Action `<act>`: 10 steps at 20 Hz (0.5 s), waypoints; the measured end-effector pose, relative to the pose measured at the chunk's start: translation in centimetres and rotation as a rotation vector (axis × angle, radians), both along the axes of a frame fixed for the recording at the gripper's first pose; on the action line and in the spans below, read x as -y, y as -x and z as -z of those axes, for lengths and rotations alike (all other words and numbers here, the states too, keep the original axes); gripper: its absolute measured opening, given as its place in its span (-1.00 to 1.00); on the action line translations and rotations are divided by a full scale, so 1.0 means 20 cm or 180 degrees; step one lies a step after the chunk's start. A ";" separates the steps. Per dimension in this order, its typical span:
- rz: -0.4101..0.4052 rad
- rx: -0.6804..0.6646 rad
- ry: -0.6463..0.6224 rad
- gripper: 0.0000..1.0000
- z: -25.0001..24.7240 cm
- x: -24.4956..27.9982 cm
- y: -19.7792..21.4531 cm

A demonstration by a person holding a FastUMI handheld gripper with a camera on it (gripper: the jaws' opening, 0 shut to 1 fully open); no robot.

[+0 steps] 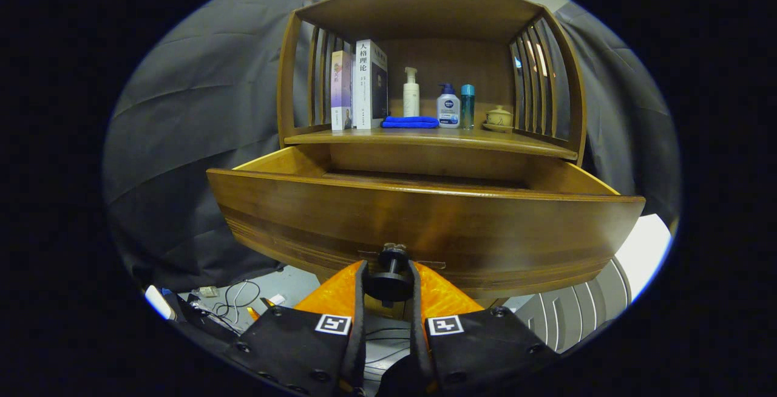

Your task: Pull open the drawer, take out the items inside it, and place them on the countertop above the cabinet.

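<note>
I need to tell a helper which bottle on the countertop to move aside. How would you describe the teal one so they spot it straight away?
Above the pulled-out drawer, whose knob the gripper clamps, runs the countertop. Toward its right stand three containers; the teal bottle is between the white pump bottle and the lidded cup. It alone is slim, cylindrical and teal.

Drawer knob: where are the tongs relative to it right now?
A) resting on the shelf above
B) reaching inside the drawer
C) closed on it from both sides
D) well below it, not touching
C: the tongs sit one finger on each side of the knob, pressed against it, with the drawer pulled out from under the shelf.
</note>
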State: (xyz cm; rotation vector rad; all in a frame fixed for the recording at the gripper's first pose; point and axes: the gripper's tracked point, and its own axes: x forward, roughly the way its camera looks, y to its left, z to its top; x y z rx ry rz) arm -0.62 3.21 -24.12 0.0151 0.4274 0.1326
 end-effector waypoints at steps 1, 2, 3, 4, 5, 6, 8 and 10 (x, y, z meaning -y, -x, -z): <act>-0.0010 -0.0005 0.0003 -0.36 0.00 0.00 0.02; -0.0030 -0.0032 0.0002 -0.36 0.00 0.00 0.03; -0.0036 -0.0062 -0.0025 -0.36 0.00 0.00 0.05; -0.0033 -0.0099 -0.0060 -0.36 0.01 -0.01 0.07; -0.0042 -0.0112 -0.0072 -0.36 0.01 -0.01 0.09; -0.0062 -0.0113 -0.0063 -0.36 0.01 -0.01 0.11; -0.0100 -0.0085 -0.0015 -0.36 0.01 -0.02 0.13; -0.0110 -0.0126 -0.0039 -0.36 0.01 -0.03 0.14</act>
